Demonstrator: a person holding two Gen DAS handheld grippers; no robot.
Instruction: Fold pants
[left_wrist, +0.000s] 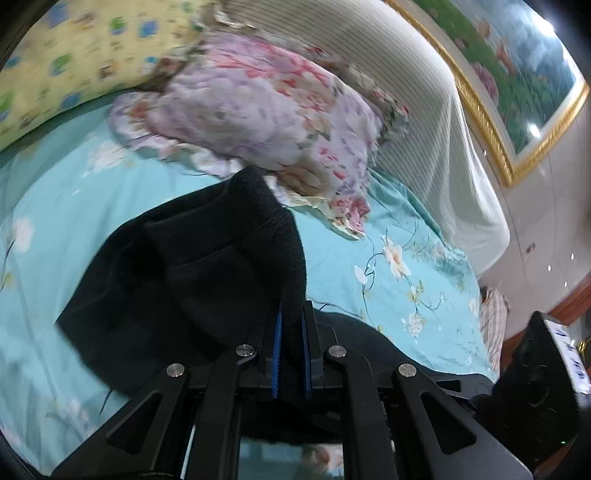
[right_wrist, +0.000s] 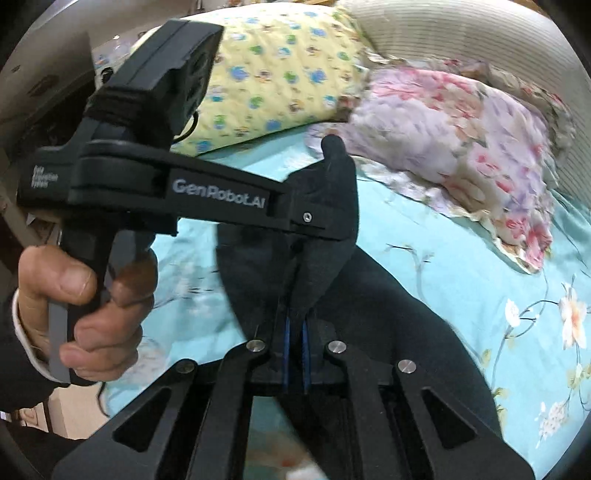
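The black pants (left_wrist: 192, 266) hang lifted above a turquoise floral bedsheet (left_wrist: 66, 192). My left gripper (left_wrist: 291, 314) is shut on a ribbed edge of the pants, which drape to the left and fall below it. My right gripper (right_wrist: 295, 325) is shut on another part of the pants (right_wrist: 399, 317), with dark cloth pinched between its blue pads. In the right wrist view the left gripper (right_wrist: 332, 206), held in a hand (right_wrist: 74, 306), is close in front and clamps the same cloth just above my right fingertips.
A pink floral pillow (left_wrist: 258, 107) and a yellow patterned pillow (left_wrist: 74, 55) lie at the head of the bed. A white ribbed headboard (left_wrist: 424, 110) and a gold-framed picture (left_wrist: 517, 74) stand behind. The bed's edge (left_wrist: 491, 325) is at the right.
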